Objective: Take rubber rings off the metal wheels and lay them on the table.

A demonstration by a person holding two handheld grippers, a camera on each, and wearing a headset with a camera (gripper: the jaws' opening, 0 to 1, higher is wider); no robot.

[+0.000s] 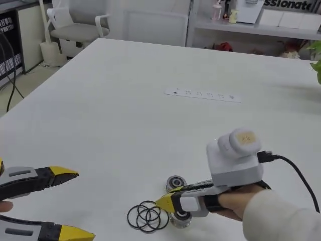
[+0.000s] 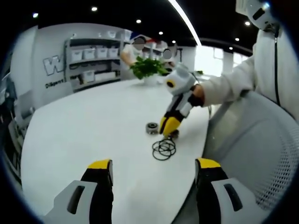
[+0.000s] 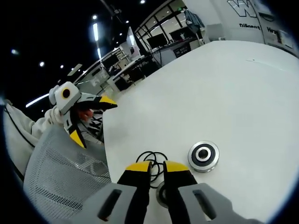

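Though loose, rings (image 1: 148, 216) beside right tool (image 1: 164, 202)

Second metal wheel (image 1: 181, 219) sits half under the right gripper (image 1: 165, 202) tip. Whether those nearly closed jaws nip a ring is hidden. Rubber rings (image 1: 148, 217) overlap, so no sure count. Left gripper (image 1: 79, 203) body cut off at left & bottom edges, head view. Power strip (image 1: 203, 95) sockets too small to make out.
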